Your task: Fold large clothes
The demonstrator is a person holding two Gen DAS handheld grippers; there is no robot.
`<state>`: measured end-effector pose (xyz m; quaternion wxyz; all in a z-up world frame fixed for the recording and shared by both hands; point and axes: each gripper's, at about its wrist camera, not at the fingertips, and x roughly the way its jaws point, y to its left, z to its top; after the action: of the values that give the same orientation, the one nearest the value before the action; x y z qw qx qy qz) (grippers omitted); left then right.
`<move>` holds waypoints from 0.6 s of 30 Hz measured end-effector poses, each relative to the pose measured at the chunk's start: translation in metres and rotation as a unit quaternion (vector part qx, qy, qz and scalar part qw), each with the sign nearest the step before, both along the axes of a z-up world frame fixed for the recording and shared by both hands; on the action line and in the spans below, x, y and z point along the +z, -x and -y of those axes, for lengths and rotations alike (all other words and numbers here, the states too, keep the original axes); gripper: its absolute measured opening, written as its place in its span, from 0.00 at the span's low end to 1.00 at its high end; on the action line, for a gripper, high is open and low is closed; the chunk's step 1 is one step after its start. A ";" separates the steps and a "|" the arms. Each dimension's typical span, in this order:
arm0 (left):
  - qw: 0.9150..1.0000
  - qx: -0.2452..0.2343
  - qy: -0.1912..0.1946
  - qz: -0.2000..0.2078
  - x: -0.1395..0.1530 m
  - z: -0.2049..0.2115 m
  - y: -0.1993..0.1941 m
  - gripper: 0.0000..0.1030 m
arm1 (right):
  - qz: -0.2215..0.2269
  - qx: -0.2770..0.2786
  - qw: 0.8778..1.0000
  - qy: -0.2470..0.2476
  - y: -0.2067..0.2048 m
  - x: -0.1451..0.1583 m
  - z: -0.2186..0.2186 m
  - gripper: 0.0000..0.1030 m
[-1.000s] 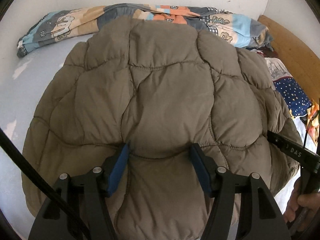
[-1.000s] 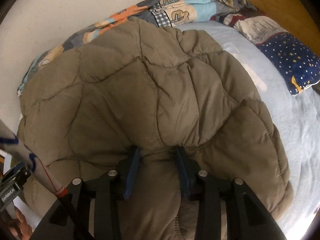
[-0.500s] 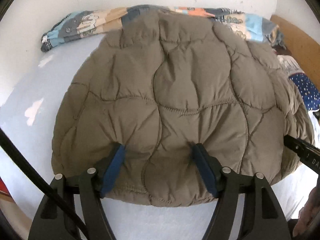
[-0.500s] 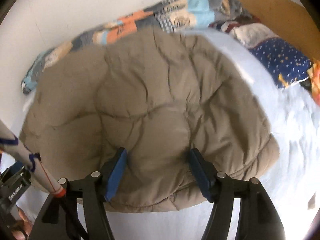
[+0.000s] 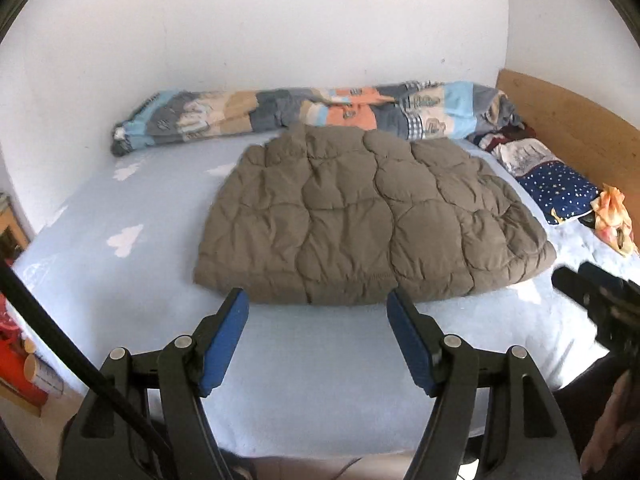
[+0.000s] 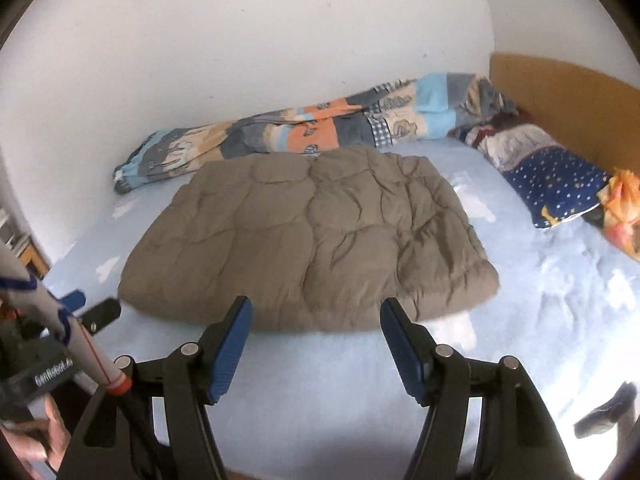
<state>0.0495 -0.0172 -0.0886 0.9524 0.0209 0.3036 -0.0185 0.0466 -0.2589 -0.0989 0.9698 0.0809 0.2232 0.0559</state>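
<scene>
Our left gripper (image 5: pixel 318 306) stands wide open with nothing between its blue pads (image 5: pixel 224 340), and our right gripper (image 6: pixel 316 314) is just as wide and just as empty. Ahead of both sets of fingertips, apart from them, the brown quilted jacket (image 5: pixel 360 224) lies folded flat on the pale blue sheet (image 5: pixel 312 380). Its near hem faces us. Beyond it a patchwork blanket (image 5: pixel 320 114) runs along the white wall (image 5: pixel 280 32), and a starry navy pillow (image 6: pixel 560 188) sits to the right.

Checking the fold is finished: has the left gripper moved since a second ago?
Yes. The left gripper has let go and backed off the brown jacket, nearer the bed's front edge.
</scene>
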 end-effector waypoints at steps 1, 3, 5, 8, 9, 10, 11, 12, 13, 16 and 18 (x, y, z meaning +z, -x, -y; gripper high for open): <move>1.000 -0.002 -0.003 0.011 0.001 0.000 0.011 0.69 | 0.003 0.005 1.000 0.004 0.014 -0.002 -0.004 0.69; 1.000 -0.005 -0.003 0.021 0.003 0.003 0.033 0.69 | 0.014 0.008 1.000 0.012 0.035 -0.005 -0.007 0.69; 0.999 -0.023 0.003 0.037 0.014 0.006 0.055 0.69 | 0.026 0.016 0.999 0.025 0.058 -0.003 -0.015 0.69; 0.996 -0.034 -0.002 0.080 0.036 0.005 0.080 0.70 | 0.045 0.033 0.998 0.027 0.094 0.004 -0.025 0.77; 0.995 -0.036 -0.004 0.094 0.043 0.005 0.087 0.73 | 0.055 0.044 0.997 0.028 0.108 0.005 -0.030 0.81; 0.994 -0.034 -0.006 0.106 0.048 0.004 0.094 0.75 | 0.067 0.053 0.996 0.033 0.117 0.007 -0.034 0.82; 0.993 -0.032 -0.007 0.115 0.053 0.003 0.097 0.77 | 0.081 0.057 0.994 0.040 0.125 0.010 -0.036 0.82; 0.991 -0.031 -0.007 0.126 0.059 0.001 0.102 0.77 | 0.090 0.060 0.993 0.044 0.129 0.013 -0.038 0.82; 0.990 -0.032 -0.008 0.134 0.062 0.001 0.104 0.78 | 0.101 0.065 0.992 0.046 0.133 0.018 -0.038 0.82; 0.989 -0.029 -0.028 0.145 0.065 0.005 0.096 0.86 | 0.122 0.054 0.990 0.039 0.134 0.034 -0.034 0.87; 0.991 -0.028 -0.035 0.127 0.058 0.007 0.084 0.87 | 0.123 0.048 0.991 0.037 0.126 0.038 -0.032 0.90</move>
<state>-0.0340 -0.0240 -0.0306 0.9811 0.0649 0.1798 -0.0317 -0.0792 -0.2267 -0.0608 0.9884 0.0264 0.1077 0.1034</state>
